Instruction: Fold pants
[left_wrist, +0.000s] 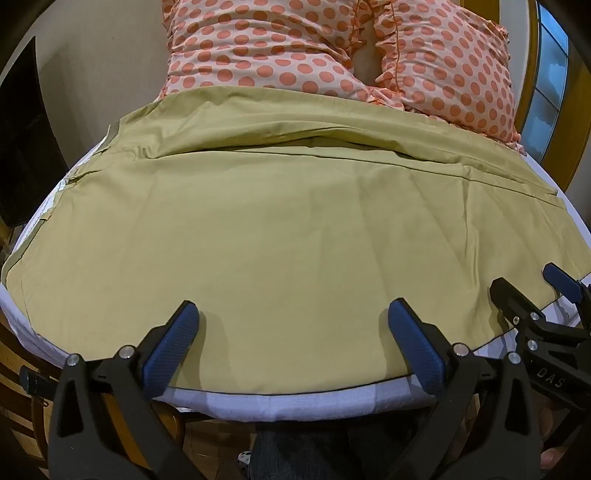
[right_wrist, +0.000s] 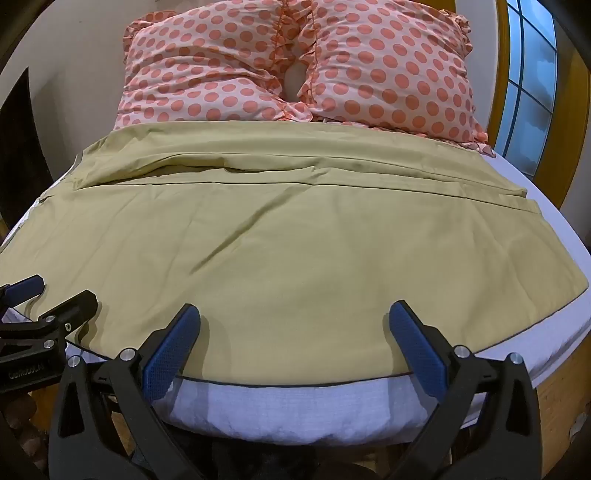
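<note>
Olive-green pants (left_wrist: 280, 221) lie spread flat across the white bed, legs running left to right, with a lengthwise fold line toward the far side; they also show in the right wrist view (right_wrist: 288, 236). My left gripper (left_wrist: 293, 314) is open and empty, its blue-padded fingers hovering over the pants' near edge. My right gripper (right_wrist: 294, 314) is open and empty over the same near edge, further right. The right gripper shows at the lower right of the left wrist view (left_wrist: 524, 288), and the left gripper at the lower left of the right wrist view (right_wrist: 59, 291).
Two pink pillows with orange dots (right_wrist: 295, 62) lean at the head of the bed behind the pants. The white mattress edge (right_wrist: 280, 413) runs just below the grippers. A window with a yellow frame (right_wrist: 532, 85) is at the right, a dark screen (left_wrist: 22, 147) at the left.
</note>
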